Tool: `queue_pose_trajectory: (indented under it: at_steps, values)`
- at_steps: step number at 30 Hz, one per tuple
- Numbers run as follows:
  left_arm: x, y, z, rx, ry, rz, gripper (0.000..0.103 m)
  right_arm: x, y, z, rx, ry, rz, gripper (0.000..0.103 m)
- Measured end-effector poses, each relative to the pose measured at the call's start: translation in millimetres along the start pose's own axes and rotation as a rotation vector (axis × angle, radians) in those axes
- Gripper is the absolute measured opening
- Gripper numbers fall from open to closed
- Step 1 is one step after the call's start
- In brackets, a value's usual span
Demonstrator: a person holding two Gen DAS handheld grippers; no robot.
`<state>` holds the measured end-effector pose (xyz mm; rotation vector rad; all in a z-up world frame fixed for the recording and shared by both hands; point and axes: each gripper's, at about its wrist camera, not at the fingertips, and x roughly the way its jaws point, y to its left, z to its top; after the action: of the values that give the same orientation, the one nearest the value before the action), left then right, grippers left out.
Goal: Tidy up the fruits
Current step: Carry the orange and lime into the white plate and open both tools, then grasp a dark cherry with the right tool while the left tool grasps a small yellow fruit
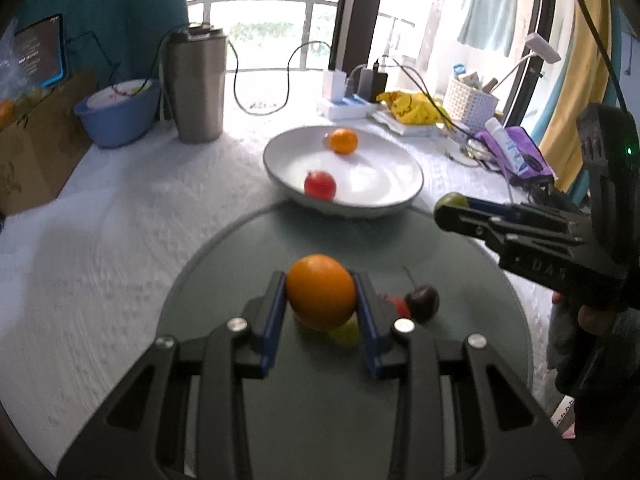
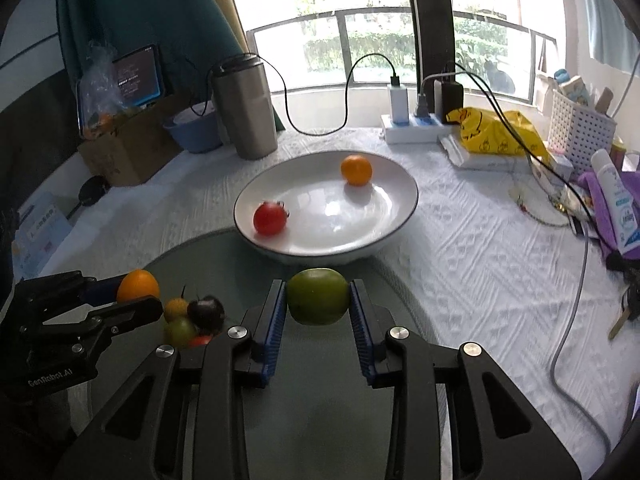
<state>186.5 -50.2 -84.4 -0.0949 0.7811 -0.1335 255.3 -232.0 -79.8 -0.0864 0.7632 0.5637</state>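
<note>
- While both my grippers hang over the grey-green round mat (image 1: 224, 280), my left gripper (image 1: 321, 294) is clenched on a large orange fruit (image 1: 321, 292), its blue pads pressing the fruit from both sides.
- My right gripper (image 2: 318, 296) is clamped on a green fruit (image 2: 318, 296), held between its blue ribbed pads (image 2: 276, 320) just this side of the bowl's near rim.
- From my left tool, the right gripper shows off to my right, and only a sliver of the green fruit peeks past its fingertip.
- From my right tool, the left gripper sits low to my left with the orange fruit at its tips.
- Just under and to the right of my left gripper's fingers lies a small heap of fruit on the mat: a dark cherry-like fruit (image 1: 422, 303) with a stem, a small red one (image 1: 400, 306) touching it, and a yellow-green one (image 1: 346, 334) partly hidden beneath the orange fruit.
- My right camera also shows a small yellow fruit (image 2: 176, 308) in that heap.
- Ahead of both tools stands the white bowl (image 2: 396, 216), its near edge resting over the far edge of the mat.
- Inside it, a red tomato (image 2: 270, 219) lies toward the near left, and a small orange (image 2: 356, 170) toward the far side, well apart from each other.
- Beyond the bowl to the left stands a steel tumbler (image 2: 246, 110), with a blue bowl (image 2: 194, 134) beside it.
</note>
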Motion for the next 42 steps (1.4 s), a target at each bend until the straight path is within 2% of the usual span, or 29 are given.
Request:
queue_pose_trajectory:
  at_steps: [10,22,25,26,27,33,42]
  values:
    - [26,-5,35,0.023,-0.040,-0.035,0.035,13,-14,22,0.004,-0.024,-0.001,0.034]
    - [73,0,69,0.017,0.010,-0.096,0.036,45,-23,39,0.021,0.008,-0.008,0.034]
    - [77,1,73,0.020,0.014,-0.104,0.039,46,-24,42,0.026,0.005,-0.018,0.040]
    - [77,2,74,0.018,0.012,-0.108,0.042,45,-24,43,0.028,0.002,-0.021,0.046]
    - [76,3,75,0.014,0.006,-0.112,0.047,44,-25,43,0.030,-0.002,-0.023,0.047]
    - [60,12,70,-0.009,-0.016,-0.101,0.047,30,-20,36,0.032,-0.007,-0.037,0.047]
    - [29,23,39,-0.051,-0.021,-0.089,0.047,8,-1,7,0.028,0.022,-0.036,0.047]
